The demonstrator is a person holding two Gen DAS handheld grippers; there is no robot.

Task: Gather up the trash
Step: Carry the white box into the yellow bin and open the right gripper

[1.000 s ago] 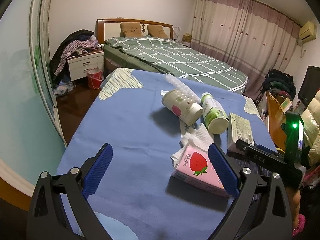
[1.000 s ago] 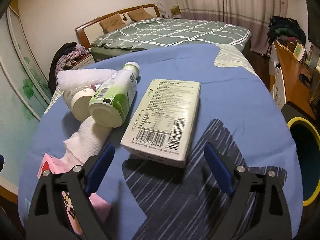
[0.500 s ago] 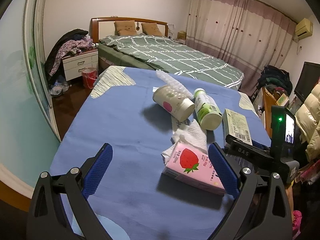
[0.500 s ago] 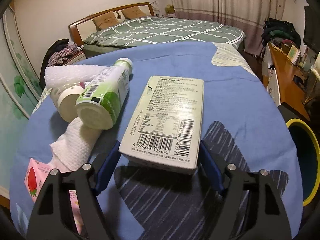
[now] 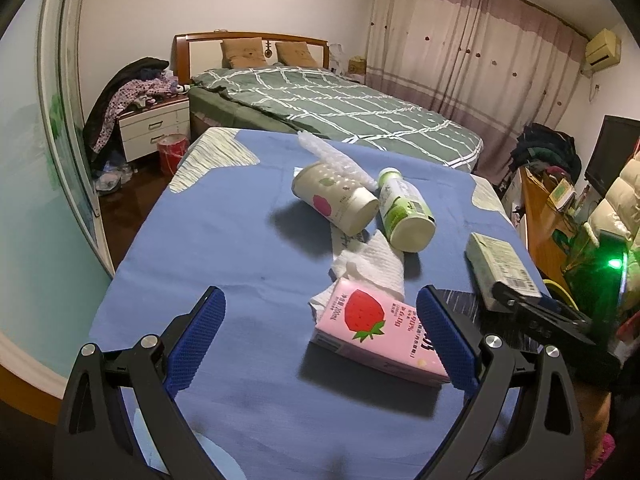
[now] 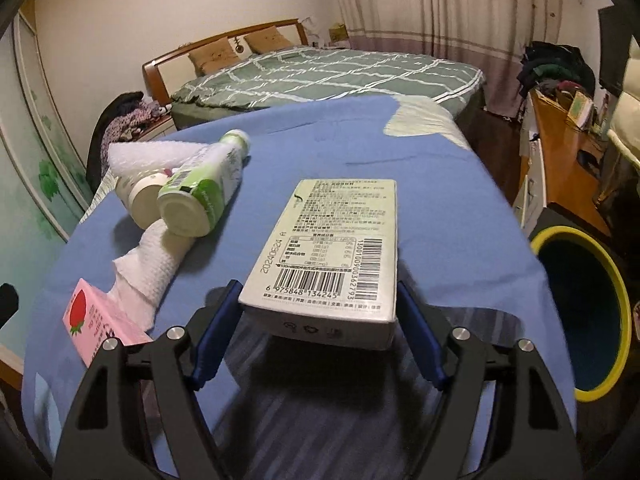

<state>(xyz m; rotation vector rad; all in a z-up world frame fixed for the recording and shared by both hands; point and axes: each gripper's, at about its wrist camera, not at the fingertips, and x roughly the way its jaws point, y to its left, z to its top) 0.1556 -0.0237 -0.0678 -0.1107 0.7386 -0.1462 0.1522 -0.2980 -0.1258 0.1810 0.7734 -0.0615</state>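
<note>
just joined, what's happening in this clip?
A person with a handheld gripper in each hand is collecting trash off a blue-covered table. The right gripper has its jaws around the near end of the pale green carton; they have just been closing and look to be touching its sides. The left gripper hangs open by the pink strawberry carton, not gripping it. A cup, green bottle and tissue lie uncollected. A yellow-rimmed bin sits to the right.
</note>
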